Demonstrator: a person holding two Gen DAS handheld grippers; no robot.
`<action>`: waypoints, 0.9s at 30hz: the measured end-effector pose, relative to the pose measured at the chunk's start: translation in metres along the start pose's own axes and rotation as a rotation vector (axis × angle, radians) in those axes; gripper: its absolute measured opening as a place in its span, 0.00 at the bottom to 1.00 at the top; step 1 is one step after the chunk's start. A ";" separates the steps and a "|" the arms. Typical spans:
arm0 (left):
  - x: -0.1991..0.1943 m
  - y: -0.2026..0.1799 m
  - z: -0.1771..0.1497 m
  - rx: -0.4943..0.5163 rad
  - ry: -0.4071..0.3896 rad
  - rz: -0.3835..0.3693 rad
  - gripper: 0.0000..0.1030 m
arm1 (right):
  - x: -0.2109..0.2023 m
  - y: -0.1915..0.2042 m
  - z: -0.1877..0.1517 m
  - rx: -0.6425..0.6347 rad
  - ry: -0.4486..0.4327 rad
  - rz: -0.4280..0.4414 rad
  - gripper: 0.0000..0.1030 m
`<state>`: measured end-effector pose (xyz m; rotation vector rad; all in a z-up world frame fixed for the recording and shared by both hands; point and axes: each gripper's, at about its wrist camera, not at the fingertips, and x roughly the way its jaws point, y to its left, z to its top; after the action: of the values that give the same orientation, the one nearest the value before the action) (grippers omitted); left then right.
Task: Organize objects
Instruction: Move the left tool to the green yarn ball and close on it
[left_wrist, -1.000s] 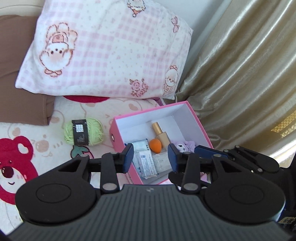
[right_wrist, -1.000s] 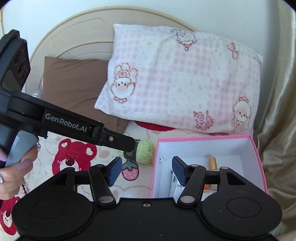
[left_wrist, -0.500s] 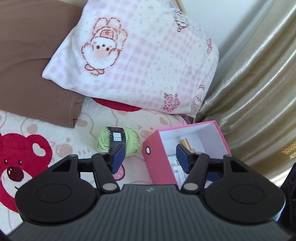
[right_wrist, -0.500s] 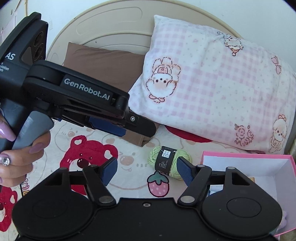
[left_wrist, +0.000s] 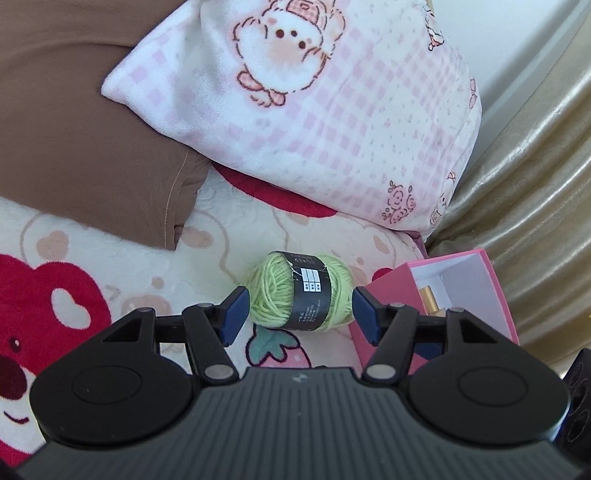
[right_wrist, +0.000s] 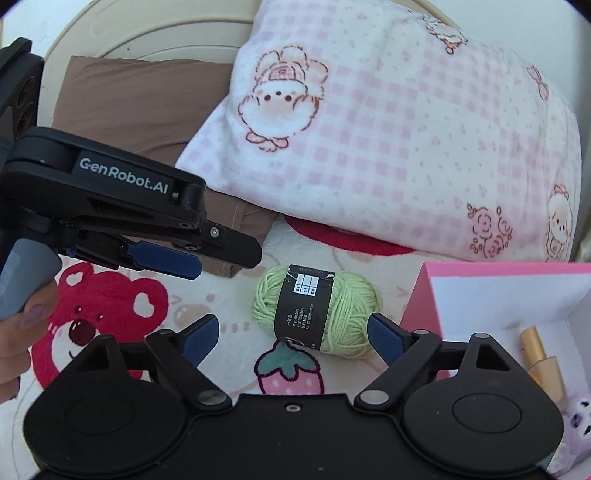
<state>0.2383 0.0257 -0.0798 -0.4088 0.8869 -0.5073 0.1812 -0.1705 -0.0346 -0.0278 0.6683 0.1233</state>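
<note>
1. Our left gripper (left_wrist: 299, 314) had dropped closer to the bed since a second earlier, when its wrist view looked down into the pink cardboard box (left_wrist: 384, 295); that box now sat at the right edge of the view.
2. Its jaws were released, spread wider than a second earlier, with the small ball of light-green yarn wrapped in a black paper band (left_wrist: 301, 295) lying just beyond the blue pads (left_wrist: 234, 312), untouched.
3. Our right gripper (right_wrist: 291, 338) had come down too; the yarn, once small and far off, now filled the middle of its view (right_wrist: 317, 314).
4. Its jaws were opening, released, the yarn lying just ahead of the gap and no pad pressing on it.
5. The yarn rested on the cream bedspread printed with red bears (right_wrist: 229, 295), just left of the box, below the pink checked pillow (right_wrist: 406, 140).
6. A gold bottle (right_wrist: 537, 350) lay inside the box.
</note>
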 end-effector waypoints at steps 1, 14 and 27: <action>0.005 0.002 0.000 0.007 0.002 -0.001 0.58 | 0.006 0.003 -0.004 0.004 -0.007 -0.015 0.88; 0.043 0.030 0.000 -0.030 0.043 -0.050 0.57 | 0.049 0.010 -0.026 -0.003 -0.092 -0.189 0.87; 0.084 0.042 0.006 -0.057 0.041 -0.138 0.43 | 0.102 0.001 -0.040 0.081 0.011 -0.198 0.89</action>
<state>0.2984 0.0122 -0.1511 -0.5156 0.9178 -0.6205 0.2359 -0.1610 -0.1296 -0.0163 0.6779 -0.0945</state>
